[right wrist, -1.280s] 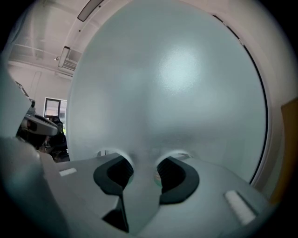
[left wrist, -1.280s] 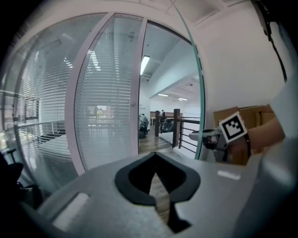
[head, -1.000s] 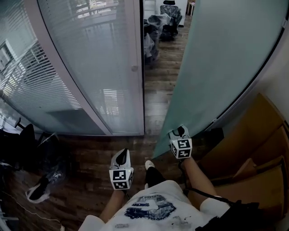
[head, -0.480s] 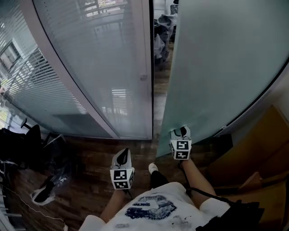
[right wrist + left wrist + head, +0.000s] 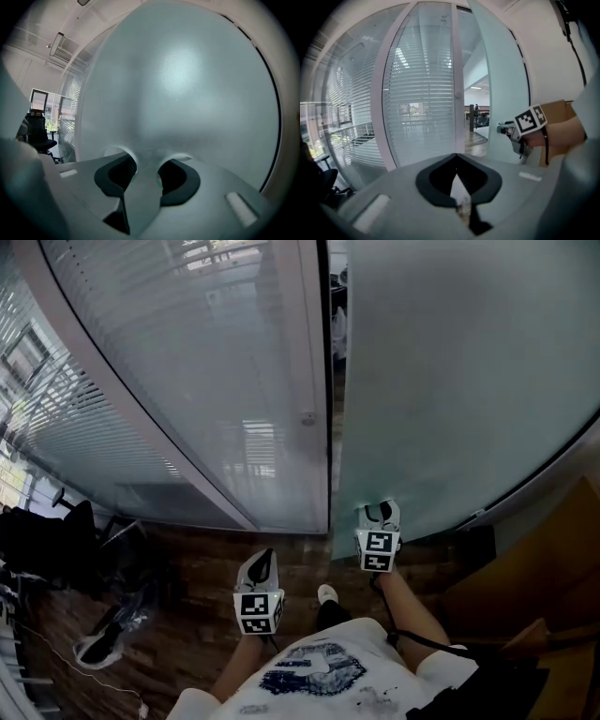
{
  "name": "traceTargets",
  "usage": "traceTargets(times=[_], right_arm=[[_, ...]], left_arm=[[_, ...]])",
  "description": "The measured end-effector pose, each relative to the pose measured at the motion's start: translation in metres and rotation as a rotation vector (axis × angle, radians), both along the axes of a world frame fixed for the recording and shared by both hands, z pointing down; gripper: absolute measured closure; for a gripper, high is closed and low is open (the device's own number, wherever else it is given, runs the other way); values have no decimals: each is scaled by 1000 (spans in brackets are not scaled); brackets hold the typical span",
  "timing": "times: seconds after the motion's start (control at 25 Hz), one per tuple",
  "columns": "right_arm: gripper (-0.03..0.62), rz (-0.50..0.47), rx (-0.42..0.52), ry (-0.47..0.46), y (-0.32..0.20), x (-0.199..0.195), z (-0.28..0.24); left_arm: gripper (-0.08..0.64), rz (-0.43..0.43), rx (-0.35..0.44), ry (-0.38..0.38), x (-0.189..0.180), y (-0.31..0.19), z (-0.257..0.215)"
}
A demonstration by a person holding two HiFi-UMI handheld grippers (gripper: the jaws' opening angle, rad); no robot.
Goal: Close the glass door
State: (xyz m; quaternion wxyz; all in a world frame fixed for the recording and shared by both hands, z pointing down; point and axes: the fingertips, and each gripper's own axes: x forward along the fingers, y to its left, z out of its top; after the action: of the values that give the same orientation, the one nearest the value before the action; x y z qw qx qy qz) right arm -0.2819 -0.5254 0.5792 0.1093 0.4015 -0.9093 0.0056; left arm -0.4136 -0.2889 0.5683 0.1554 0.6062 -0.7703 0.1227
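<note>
The frosted glass door (image 5: 450, 381) stands almost against the white frame post (image 5: 314, 381), with only a narrow dark gap (image 5: 335, 324) left. My right gripper (image 5: 380, 512) is low on the door near its free edge, tips against the glass. In the right gripper view the door (image 5: 187, 84) fills the picture, and the right gripper (image 5: 147, 166) has its jaws apart with nothing held between them. My left gripper (image 5: 266, 559) hangs free in front of the post, jaws together and empty. The left gripper view shows the left gripper (image 5: 459, 187), the door (image 5: 501, 93) and the right gripper (image 5: 506, 127).
A fixed glass wall with blinds (image 5: 206, 381) runs to the left of the post. A black chair and bags (image 5: 47, 540) sit on the wood floor at the left. A brown cabinet (image 5: 553, 559) stands at the right. My foot (image 5: 326, 594) is just behind the door's bottom corner.
The door has swung toward the frame post and the opening has shrunk from a wide view of the room to a thin slit. Both grippers moved forward with it.
</note>
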Motion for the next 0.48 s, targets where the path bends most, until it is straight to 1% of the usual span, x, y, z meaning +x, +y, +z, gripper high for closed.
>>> traceTargets(times=[0.24, 0.48], right_arm=[[446, 19, -3, -1, -19, -20, -4], [446, 27, -2, -1, -34, -32, -2]], left_arm=[[557, -18, -14, -3, -23, -18, -1], [557, -4, -13, -22, -32, -47, -6]])
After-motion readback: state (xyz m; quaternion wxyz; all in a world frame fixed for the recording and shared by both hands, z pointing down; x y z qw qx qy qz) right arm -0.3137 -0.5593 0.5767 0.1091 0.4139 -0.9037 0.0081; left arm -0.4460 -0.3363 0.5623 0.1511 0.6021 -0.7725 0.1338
